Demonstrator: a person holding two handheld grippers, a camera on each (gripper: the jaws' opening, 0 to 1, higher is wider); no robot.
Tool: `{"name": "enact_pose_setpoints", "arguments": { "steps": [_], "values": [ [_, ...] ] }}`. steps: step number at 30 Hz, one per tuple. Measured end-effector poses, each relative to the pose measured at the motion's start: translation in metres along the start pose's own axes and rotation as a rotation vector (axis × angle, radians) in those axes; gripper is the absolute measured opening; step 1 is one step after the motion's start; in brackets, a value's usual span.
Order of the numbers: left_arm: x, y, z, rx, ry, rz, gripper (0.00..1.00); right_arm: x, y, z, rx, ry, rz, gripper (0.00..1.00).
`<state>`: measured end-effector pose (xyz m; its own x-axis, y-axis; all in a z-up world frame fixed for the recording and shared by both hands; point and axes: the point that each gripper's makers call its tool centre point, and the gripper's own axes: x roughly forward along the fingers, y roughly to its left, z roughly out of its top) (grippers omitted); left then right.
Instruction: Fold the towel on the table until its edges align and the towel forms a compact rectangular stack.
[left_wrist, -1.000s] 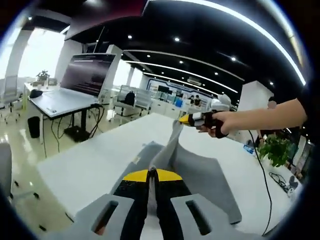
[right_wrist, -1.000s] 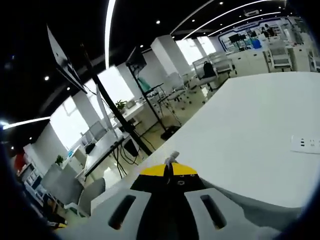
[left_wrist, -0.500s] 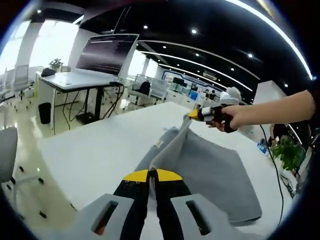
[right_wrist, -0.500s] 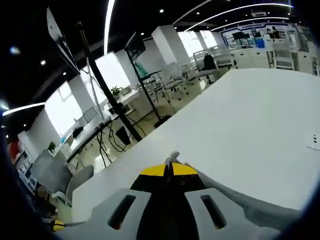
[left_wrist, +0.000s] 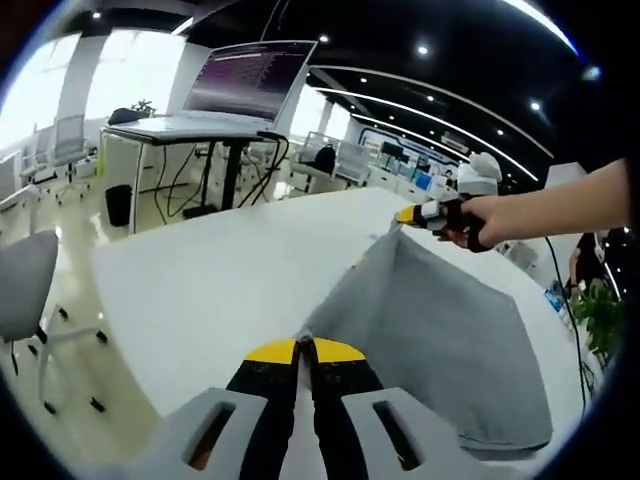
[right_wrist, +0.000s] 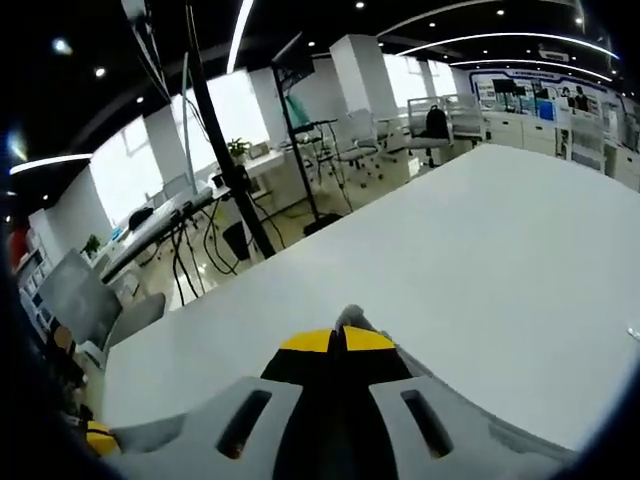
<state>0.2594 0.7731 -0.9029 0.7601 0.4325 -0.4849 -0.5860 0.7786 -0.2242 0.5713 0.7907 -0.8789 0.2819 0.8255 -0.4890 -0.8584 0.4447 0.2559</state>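
A grey towel (left_wrist: 440, 330) hangs stretched above the white table (left_wrist: 210, 290), lifted along one edge. My left gripper (left_wrist: 304, 347) is shut on one corner of that edge at the bottom of the left gripper view. The right gripper (left_wrist: 408, 215), held by a person's hand (left_wrist: 490, 218), is shut on the other corner further off. In the right gripper view my right gripper (right_wrist: 343, 336) is shut, a small grey tip of the towel (right_wrist: 350, 317) sticking out past its yellow tips over the white table (right_wrist: 480, 250).
A desk with an open laptop (left_wrist: 245, 82) stands beyond the table's left edge, with a chair (left_wrist: 25, 290) nearer. A tripod stand (right_wrist: 225, 150) and office chairs are past the table edge in the right gripper view. A potted plant (left_wrist: 600, 315) sits right.
Both grippers have moved the held towel edge lower and forward; the towel now lies flatter and more stretched between them. Both views have tilted down toward the table.
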Motion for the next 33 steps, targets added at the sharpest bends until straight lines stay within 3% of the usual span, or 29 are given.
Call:
{"name": "enact_pose_setpoints", "arguments": {
  "steps": [6, 9, 17, 26, 33],
  "values": [
    [0.000, 0.004, -0.002, -0.026, -0.004, 0.008, 0.05, 0.008, 0.002, -0.011, -0.021, 0.014, 0.010, 0.01],
    [-0.001, 0.006, -0.003, -0.029, -0.004, 0.012, 0.12, 0.006, -0.001, -0.011, -0.036, 0.010, 0.003, 0.03],
    [-0.002, 0.008, 0.012, -0.017, -0.046, 0.010, 0.23, -0.019, -0.008, -0.009, -0.008, -0.015, -0.013, 0.20],
    [0.001, -0.013, 0.019, 0.057, -0.041, -0.059, 0.37, -0.044, -0.031, -0.002, 0.035, -0.040, -0.036, 0.30],
    [0.001, -0.042, 0.013, 0.112, -0.003, -0.143, 0.50, -0.073, -0.062, -0.023, 0.060, -0.019, -0.080, 0.31]
  ]
}}
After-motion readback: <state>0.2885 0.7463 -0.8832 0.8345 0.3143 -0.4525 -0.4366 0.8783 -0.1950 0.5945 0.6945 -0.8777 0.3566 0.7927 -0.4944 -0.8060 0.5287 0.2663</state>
